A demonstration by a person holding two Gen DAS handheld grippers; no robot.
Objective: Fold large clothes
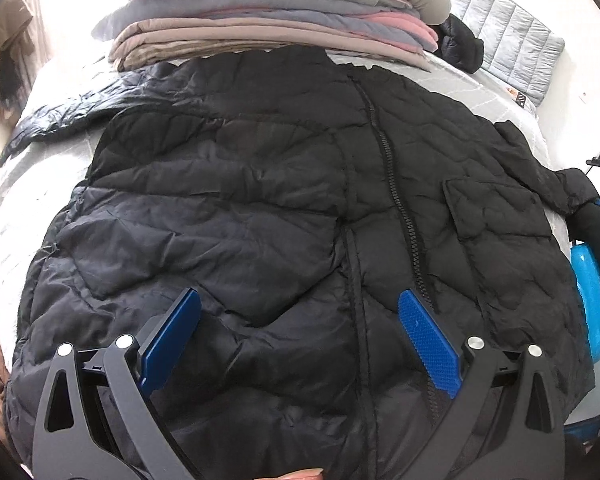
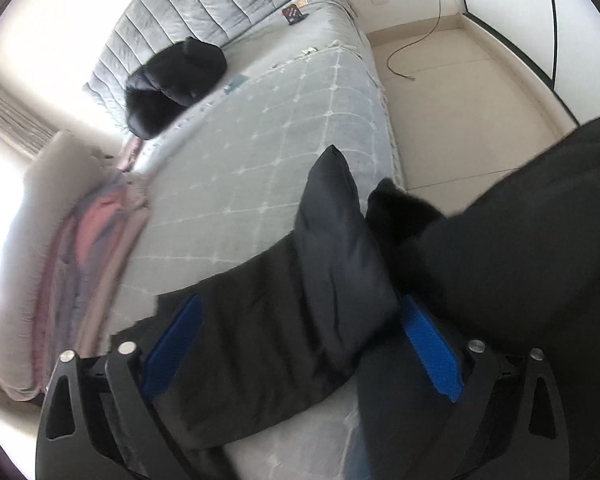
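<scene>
A large black quilted jacket (image 1: 260,208) lies spread flat on the bed (image 1: 40,184), zipper (image 1: 388,160) running up its middle. My left gripper (image 1: 299,294) hovers open over the jacket's near part, blue pads (image 1: 428,340) wide apart and nothing pinched. In the right wrist view, one black sleeve (image 2: 332,248) of the jacket lies across the mattress (image 2: 260,152) with its cuff pointing away. My right gripper (image 2: 303,300) straddles that sleeve, the cloth between its blue pads (image 2: 432,348), jaws wide and not pressing it.
A tall stack of folded clothes (image 1: 260,12) sits at the far side of the bed. Another black jacket (image 2: 176,80) is bundled by the grey padded headboard (image 2: 204,4). A blue object (image 1: 592,292) stands at the bed's right edge. A cable (image 2: 412,56) lies on the floor.
</scene>
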